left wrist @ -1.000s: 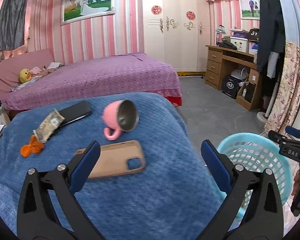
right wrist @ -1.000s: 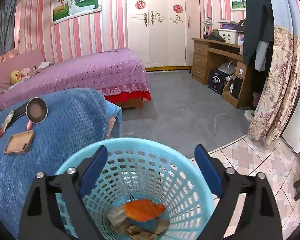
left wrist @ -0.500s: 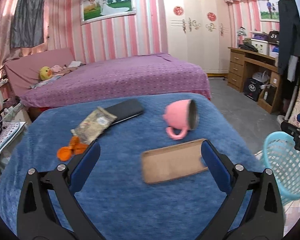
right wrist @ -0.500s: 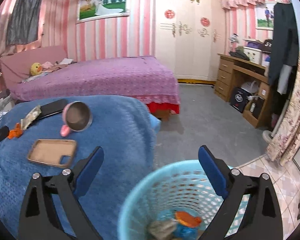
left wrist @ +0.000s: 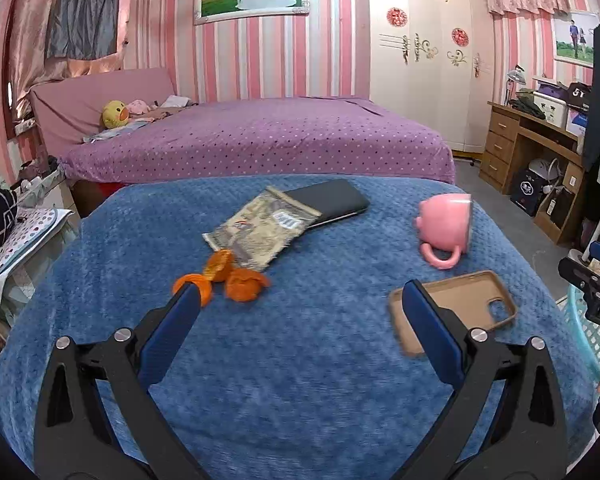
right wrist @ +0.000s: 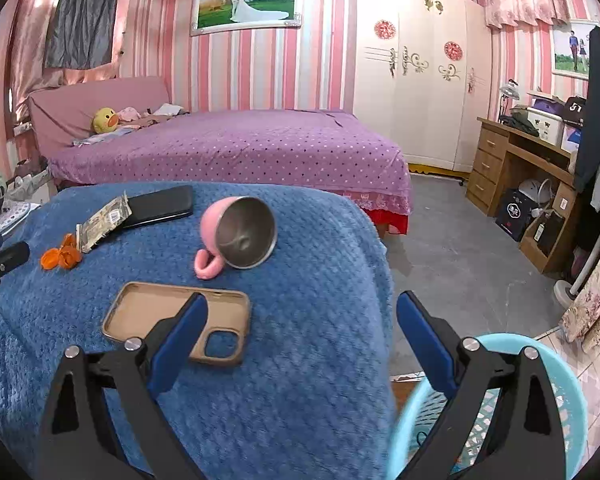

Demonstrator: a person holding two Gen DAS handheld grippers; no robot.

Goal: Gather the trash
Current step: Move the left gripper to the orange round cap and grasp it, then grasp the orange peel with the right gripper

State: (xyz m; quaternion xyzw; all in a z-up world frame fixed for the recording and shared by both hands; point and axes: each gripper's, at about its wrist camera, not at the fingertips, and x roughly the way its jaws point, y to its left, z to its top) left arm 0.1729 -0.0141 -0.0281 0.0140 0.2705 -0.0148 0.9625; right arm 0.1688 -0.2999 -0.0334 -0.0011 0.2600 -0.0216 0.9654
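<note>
Orange peel pieces (left wrist: 224,278) lie on the blue blanket (left wrist: 300,380), just past my left gripper's left fingertip. A crumpled snack wrapper (left wrist: 260,228) rests behind them, partly on a black phone (left wrist: 332,200). My left gripper (left wrist: 300,292) is open and empty, low over the blanket. My right gripper (right wrist: 302,300) is also open and empty, over the blanket's right edge. The light blue trash basket (right wrist: 560,380) stands on the floor under its right finger. From the right wrist, the peel (right wrist: 60,256) and wrapper (right wrist: 104,222) lie far left.
A pink mug (left wrist: 446,228) lies on its side and a tan phone case (left wrist: 460,308) lies flat on the blanket. A purple bed (left wrist: 260,140) stands behind, with a wooden desk (right wrist: 532,176) at the right. Grey floor runs between the bed and the desk.
Both grippers have swung left, away from the basket and over the blanket. The basket slid to the lower right of the views. The peel and wrapper now sit ahead of the left gripper.
</note>
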